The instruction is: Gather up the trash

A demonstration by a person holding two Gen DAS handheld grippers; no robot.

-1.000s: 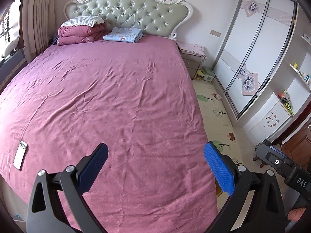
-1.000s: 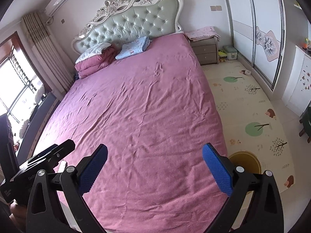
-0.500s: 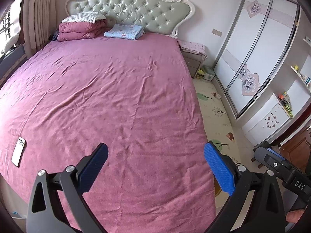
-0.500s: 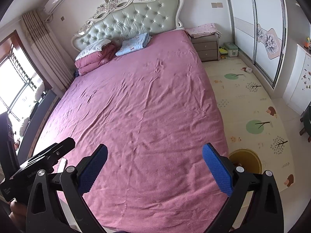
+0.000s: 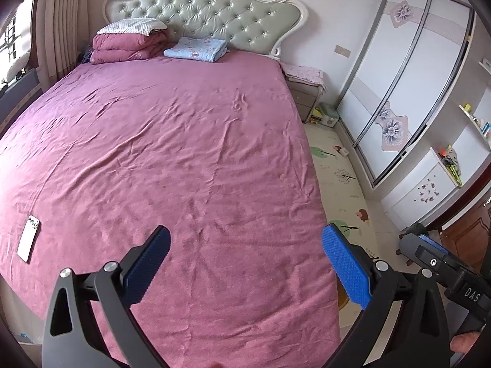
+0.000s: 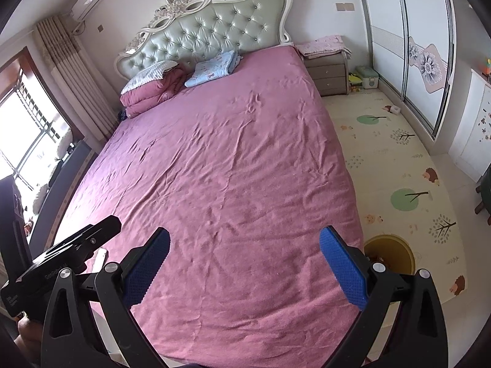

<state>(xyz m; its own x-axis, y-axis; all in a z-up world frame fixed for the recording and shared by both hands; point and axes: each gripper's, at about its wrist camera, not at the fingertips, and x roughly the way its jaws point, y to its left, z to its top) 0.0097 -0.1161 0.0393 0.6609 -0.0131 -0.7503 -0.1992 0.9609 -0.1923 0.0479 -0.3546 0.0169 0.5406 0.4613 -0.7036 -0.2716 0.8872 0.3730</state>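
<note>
Both wrist views have shifted a little over the last second: the tufted pale-green headboard [image 5: 202,15] now sits lower in the left view than it did, and the white phone [image 5: 28,239] lying on the rumpled magenta bedspread [image 5: 184,153] has slid slightly inward from the left edge, so the person seems to have tilted the rigs up or stepped back a touch.

The left gripper [image 5: 245,263] hangs over the foot of the bed with its blue-padded fingers [image 5: 345,268] spread wide and nothing between them. The right gripper [image 6: 244,265] is the same: fingers apart, holding nothing, above the bedspread's near end.

The step in hand looks like searching, not yet picking. No obvious trash lies on the bed; only the phone, a folded magenta quilt [image 5: 125,47] and a folded light-blue blanket [image 5: 196,49] by the headboard. The likeliest candidates are on the cream patterned floor mat [image 6: 399,159]: a small white and brown scrap [image 6: 393,109] near the sliding wardrobe [image 6: 408,30], too small to identify. A round yellow bin [image 6: 389,253] stands on the mat just beside the bed's foot corner, and probably serves as the drop point.

The next move probably calls for turning right, walking along the mat, and lowering one gripper to the scrap.
</note>
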